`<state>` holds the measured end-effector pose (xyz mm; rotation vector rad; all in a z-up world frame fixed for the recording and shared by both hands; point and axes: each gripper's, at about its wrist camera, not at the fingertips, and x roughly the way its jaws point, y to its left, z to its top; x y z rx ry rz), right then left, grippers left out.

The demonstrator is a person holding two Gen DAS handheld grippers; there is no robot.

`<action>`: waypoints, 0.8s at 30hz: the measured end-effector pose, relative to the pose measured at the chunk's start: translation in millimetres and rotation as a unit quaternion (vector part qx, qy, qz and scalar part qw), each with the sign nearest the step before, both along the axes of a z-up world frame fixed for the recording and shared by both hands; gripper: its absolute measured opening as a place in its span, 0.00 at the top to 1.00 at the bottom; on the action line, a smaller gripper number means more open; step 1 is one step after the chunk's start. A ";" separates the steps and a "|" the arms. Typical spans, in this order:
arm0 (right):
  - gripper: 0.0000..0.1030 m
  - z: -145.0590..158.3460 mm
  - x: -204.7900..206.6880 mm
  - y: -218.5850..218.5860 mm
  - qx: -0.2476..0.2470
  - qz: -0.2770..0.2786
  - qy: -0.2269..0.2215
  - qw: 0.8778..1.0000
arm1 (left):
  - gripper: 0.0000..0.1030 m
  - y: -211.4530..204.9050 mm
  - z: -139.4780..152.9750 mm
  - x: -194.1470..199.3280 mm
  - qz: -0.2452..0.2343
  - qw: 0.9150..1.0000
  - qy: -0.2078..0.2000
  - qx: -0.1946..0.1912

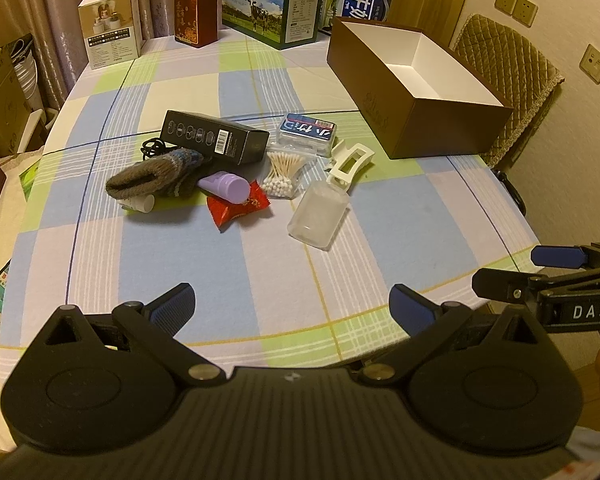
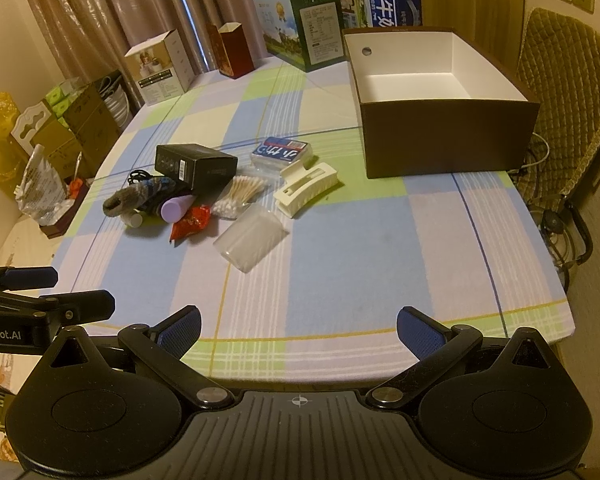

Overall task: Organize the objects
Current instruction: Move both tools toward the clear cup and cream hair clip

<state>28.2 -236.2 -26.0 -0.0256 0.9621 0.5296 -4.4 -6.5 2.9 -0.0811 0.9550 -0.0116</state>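
Note:
A heap of small things lies mid-table: a black box [image 1: 215, 137], a grey knit sock [image 1: 156, 178], a purple bottle [image 1: 225, 186], a red snack packet [image 1: 238, 206], cotton swabs [image 1: 283, 174], a blue-labelled case [image 1: 308, 133], a white hair claw [image 1: 350, 166] and a clear plastic container [image 1: 318, 214]. An open brown box [image 1: 416, 84] with a white inside stands at the right, empty. My left gripper [image 1: 292, 306] is open and empty over the near table edge. My right gripper [image 2: 298, 332] is open and empty there too, to the left gripper's right.
Milk cartons [image 1: 272, 4], a dark red box [image 1: 194, 14] and a white box [image 1: 110, 26] stand along the far edge of the checked tablecloth [image 1: 204, 256]. A padded chair [image 1: 508, 76] stands at the right. Cardboard boxes and bags [image 2: 60, 136] crowd the left side.

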 end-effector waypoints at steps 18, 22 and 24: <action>0.02 0.0 22.0 -4.4 0.000 0.007 0.005 1.000 | 0.01 -6.7 -4.8 27.0 0.003 1.000 0.007 -0.006; 0.02 -2.3 30.4 -5.5 -0.001 0.010 0.006 1.000 | 0.01 -6.6 -6.6 33.3 0.004 1.000 0.010 -0.006; 0.02 -3.0 34.4 -6.2 -0.001 0.012 0.005 1.000 | 0.01 -7.1 -8.0 37.3 0.005 1.000 0.012 -0.006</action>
